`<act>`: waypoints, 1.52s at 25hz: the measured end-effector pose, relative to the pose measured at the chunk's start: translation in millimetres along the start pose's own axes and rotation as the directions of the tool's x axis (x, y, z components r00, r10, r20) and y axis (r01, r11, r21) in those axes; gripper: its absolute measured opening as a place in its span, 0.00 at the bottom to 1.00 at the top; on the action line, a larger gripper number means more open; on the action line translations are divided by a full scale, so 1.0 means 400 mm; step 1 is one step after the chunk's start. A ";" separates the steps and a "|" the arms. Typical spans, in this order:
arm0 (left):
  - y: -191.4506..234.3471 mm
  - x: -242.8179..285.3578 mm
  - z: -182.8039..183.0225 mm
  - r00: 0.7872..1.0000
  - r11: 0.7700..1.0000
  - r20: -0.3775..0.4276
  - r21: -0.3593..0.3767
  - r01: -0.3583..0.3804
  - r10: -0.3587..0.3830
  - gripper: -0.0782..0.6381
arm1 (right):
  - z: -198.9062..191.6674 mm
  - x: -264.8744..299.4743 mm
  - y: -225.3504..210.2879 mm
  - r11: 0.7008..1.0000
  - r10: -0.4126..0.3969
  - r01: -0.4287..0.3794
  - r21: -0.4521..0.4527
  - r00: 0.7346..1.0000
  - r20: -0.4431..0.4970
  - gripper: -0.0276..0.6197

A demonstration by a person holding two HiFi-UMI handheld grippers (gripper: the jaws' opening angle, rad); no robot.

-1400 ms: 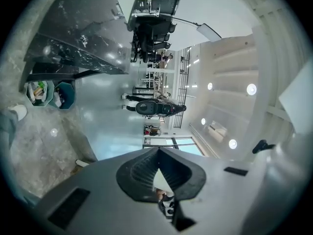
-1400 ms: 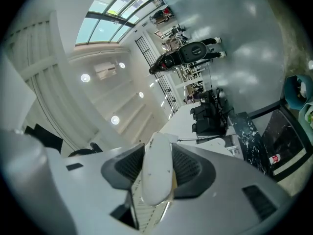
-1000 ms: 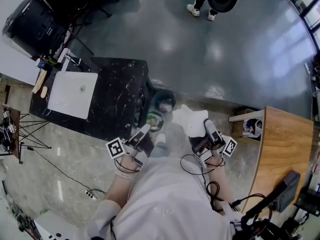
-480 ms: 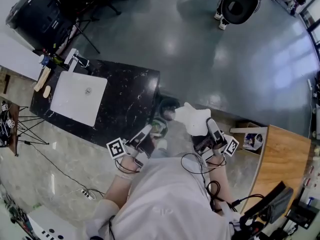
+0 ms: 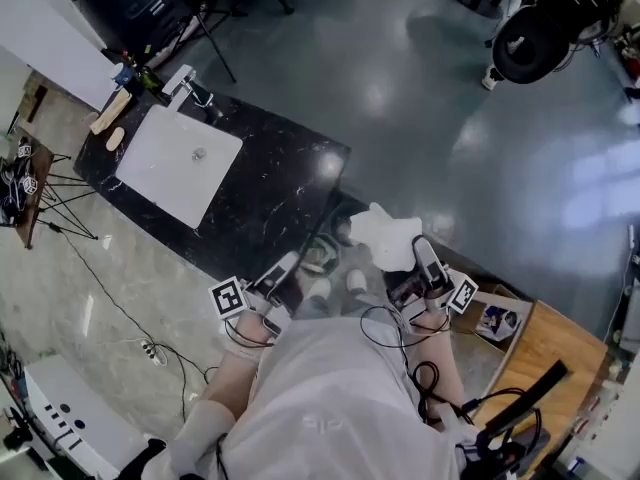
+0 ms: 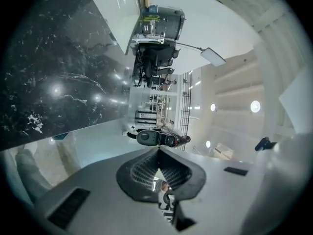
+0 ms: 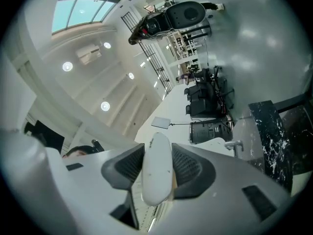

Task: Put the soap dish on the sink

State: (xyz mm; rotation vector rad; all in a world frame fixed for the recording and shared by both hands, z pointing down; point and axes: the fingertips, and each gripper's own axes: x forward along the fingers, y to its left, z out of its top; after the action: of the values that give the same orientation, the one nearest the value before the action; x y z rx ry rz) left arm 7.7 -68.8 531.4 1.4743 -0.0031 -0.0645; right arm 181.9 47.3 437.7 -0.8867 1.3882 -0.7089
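Note:
The white soap dish (image 5: 384,236) hangs in front of my body, with my right gripper (image 5: 418,256) shut on it. In the right gripper view the dish (image 7: 156,173) stands edge-on, pinched between both black pads. My left gripper (image 5: 287,270) is shut and holds nothing; its pad tips (image 6: 157,156) meet. The white sink (image 5: 180,163) is set into a black marble counter (image 5: 275,203) at the upper left, a good way from both grippers. A chrome faucet (image 5: 196,92) stands at the sink's far side. The same counter (image 6: 49,72) fills the left of the left gripper view.
Wooden items (image 5: 112,113) lie by the sink's left end. A tripod (image 5: 50,203) stands left of the counter. A round green-and-black thing (image 5: 318,258) sits on the floor by the counter's near corner. A wooden table (image 5: 545,353) is at the lower right. A person (image 5: 540,33) stands far back.
The view has swung: the counter and sink have slid right and turned in the picture, and the far person has moved right. Both grippers keep their places, the dish still held.

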 end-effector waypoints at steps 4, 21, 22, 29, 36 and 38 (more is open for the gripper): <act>-0.013 -0.022 0.001 0.995 1.000 0.096 0.009 0.019 -0.020 0.12 | 0.006 0.031 -0.031 0.999 0.000 0.003 0.043 0.997 -0.078 0.33; -0.042 -0.268 0.077 0.849 0.998 0.525 0.044 0.041 -0.058 0.12 | -0.105 0.318 -0.240 0.998 -0.065 0.063 -0.019 0.892 -0.447 0.33; -0.036 -0.282 0.089 0.833 0.998 0.550 0.045 0.042 -0.060 0.12 | -0.117 0.339 -0.268 0.997 -0.072 0.063 -0.034 0.880 -0.470 0.33; -0.051 -0.375 0.073 0.751 0.997 0.656 0.056 0.054 -0.077 0.12 | -0.224 0.426 -0.355 0.961 -0.204 0.032 -0.275 0.754 -0.624 0.33; -0.034 -0.436 0.066 0.685 0.997 0.724 0.053 0.065 -0.083 0.12 | -0.351 0.458 -0.500 0.816 -0.419 -0.083 -0.572 0.596 -0.685 0.33; -0.029 -0.451 0.062 0.669 0.996 0.739 0.051 0.070 -0.085 0.12 | -0.391 0.443 -0.544 0.732 -0.493 -0.166 -0.661 0.539 -0.683 0.33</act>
State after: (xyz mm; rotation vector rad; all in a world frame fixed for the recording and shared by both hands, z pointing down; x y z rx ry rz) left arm -173.9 -86.2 528.9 1.3732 -0.6146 -0.7452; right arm 58.2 -232.0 537.0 -1.3592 2.5821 -0.8535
